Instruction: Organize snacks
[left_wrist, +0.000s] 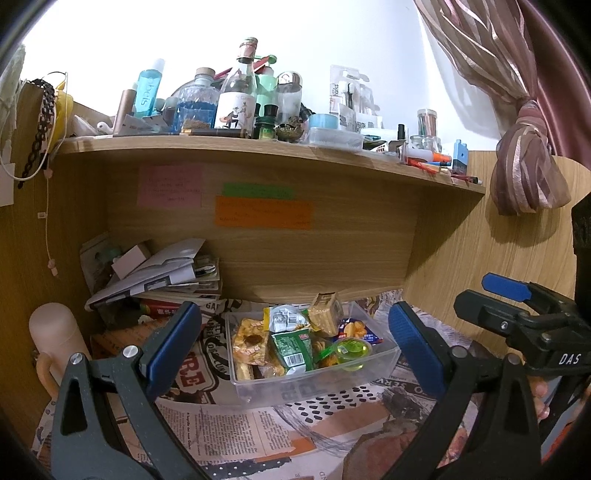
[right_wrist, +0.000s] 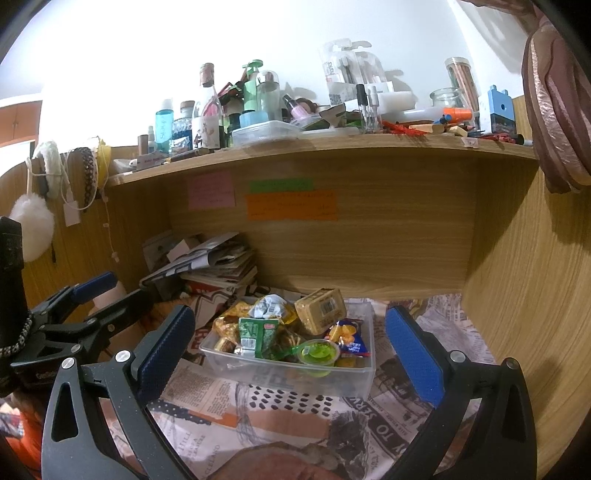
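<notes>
A clear plastic box (left_wrist: 384, 360) sits on a newspaper-print cloth (left_wrist: 266, 424) under a wooden shelf (left_wrist: 258, 151), and the snacks are piled inside it. Among them are a green packet (left_wrist: 291, 349) near the middle, a tan wrapped block (left_wrist: 325, 314) tilted at the back, a small cup of green jelly (left_wrist: 351, 350) toward the front right, an orange packet (left_wrist: 253, 341) at the left side and a blue packet (left_wrist: 356, 330) against the right wall. The left gripper (left_wrist: 295, 350) hangs in front of the box with its jaws spread wide and nothing between them, the blue pads (left_wrist: 173, 347) standing on either side of the box in that view. The right gripper (right_wrist: 290, 349) is likewise held off the box, jaws wide apart and holding nothing; it also shows at the right edge of the left view (left_wrist: 517, 306). A stack of books and papers (left_wrist: 159, 273) lies to the left of the box against the back panel, where a pink note (left_wrist: 170, 184) and an orange note (left_wrist: 264, 216) are stuck. The shelf top is crowded with bottles (left_wrist: 238, 96) and jars.
</notes>
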